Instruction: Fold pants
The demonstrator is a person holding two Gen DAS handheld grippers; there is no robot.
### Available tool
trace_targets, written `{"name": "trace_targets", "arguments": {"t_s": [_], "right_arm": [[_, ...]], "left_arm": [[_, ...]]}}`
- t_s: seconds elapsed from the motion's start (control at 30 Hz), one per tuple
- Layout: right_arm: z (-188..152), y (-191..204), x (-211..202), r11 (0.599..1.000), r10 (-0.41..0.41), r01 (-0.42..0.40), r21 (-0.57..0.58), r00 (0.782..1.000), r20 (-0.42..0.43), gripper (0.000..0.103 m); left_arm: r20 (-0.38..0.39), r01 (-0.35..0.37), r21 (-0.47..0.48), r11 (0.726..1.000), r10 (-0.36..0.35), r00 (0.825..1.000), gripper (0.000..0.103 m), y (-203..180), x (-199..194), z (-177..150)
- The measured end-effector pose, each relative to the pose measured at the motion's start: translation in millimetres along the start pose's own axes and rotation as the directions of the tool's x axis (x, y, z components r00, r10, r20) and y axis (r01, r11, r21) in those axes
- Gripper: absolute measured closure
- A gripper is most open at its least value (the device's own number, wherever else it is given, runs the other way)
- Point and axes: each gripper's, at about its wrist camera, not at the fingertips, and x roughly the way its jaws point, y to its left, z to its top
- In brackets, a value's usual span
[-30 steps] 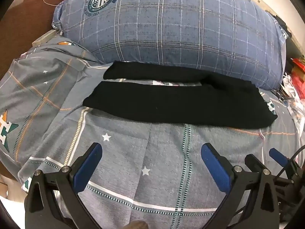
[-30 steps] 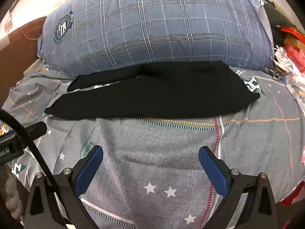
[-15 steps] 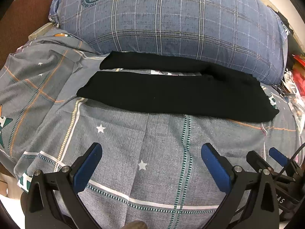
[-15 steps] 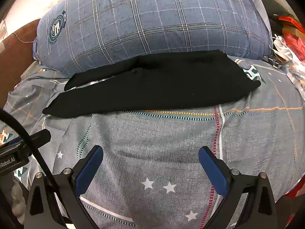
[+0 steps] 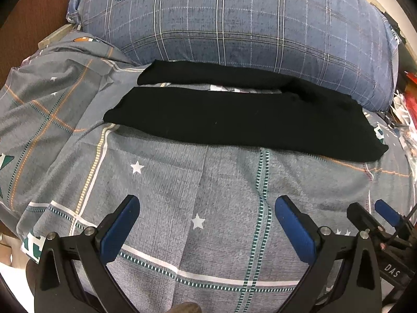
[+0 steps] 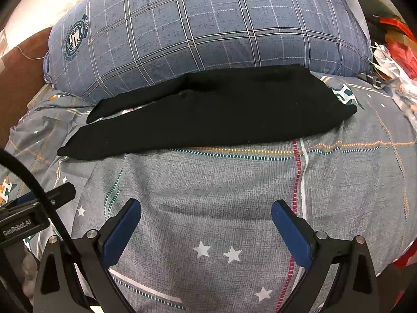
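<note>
Black pants (image 5: 234,120) are lying flat on the bed, stretched left-right across the grey star-print sheet (image 5: 198,182), w/ the far edge running right along the base of the big blue plaid pillow (image 5: 234,26). Two legs are pointing to the left, splitting apart w/ a thin strip of sheet showing btwn them; the near leg end (image 5: 117,109) is sitting a bit closer than the far leg end (image 5: 148,75). Waist end (image 6: 338,109) is lying to the right, near a green print on the sheet. Fabric is looking like soft, thin knit: light, limp, prob. going to sag and drape as soon as it's lifted, maybe dragging on the sheet rather than sliding clean. Not fragile, no stiffness to lean on. Best bet, IMO: pinching at edges/corners, i.e. left tool (image 5: 207,221) going for the near leg cuff, right tool (image 6: 206,221) for the near waist corner, then carrying the near leg over the far one. Pinching too deep could be grabbing the sheet too, since it's also soft and wrinkly. Both tools are hovering over the sheet on the near side, well short of the pants, blue pads spread wide, nothing btwn them. Clutter w/ red bits (image 6: 396,52) is sitting off the bed's right side, well apart.
</note>
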Motion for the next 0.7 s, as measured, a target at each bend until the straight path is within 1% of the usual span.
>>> {"name": "trace_targets", "arguments": {"t_s": [0.27, 0.5, 0.67, 0.7], "right_arm": [[-0.4, -1.1, 1.5, 1.000, 0.003, -0.003, 0.002, 1.000, -0.008, 0.001], [-1.5, -3.6, 3.4, 1.000, 0.006, -0.006, 0.007, 1.000, -0.012, 0.001], [-1.8, -3.9, 3.6, 1.000, 0.006, -0.006, 0.005, 1.000, -0.012, 0.001], [-1.9, -3.8, 3.5, 1.000, 0.007, -0.006, 0.005, 1.000, -0.011, 0.001]], "left_arm": [[-0.051, -0.033, -0.001, 0.999, 0.033, 0.998, 0.000, -1.1, 16.0, -4.3], [-0.138, -0.052, -0.013, 0.999, 0.049, 0.989, 0.000, 2.3, 36.0, -11.3], [-0.175, -0.068, -0.010, 0.998, 0.066, 0.982, 0.000, 5.9, 47.7, -18.8], [-0.173, -0.059, -0.020, 0.998, 0.055, 0.983, 0.000, 7.6, 48.4, -20.4]]}}
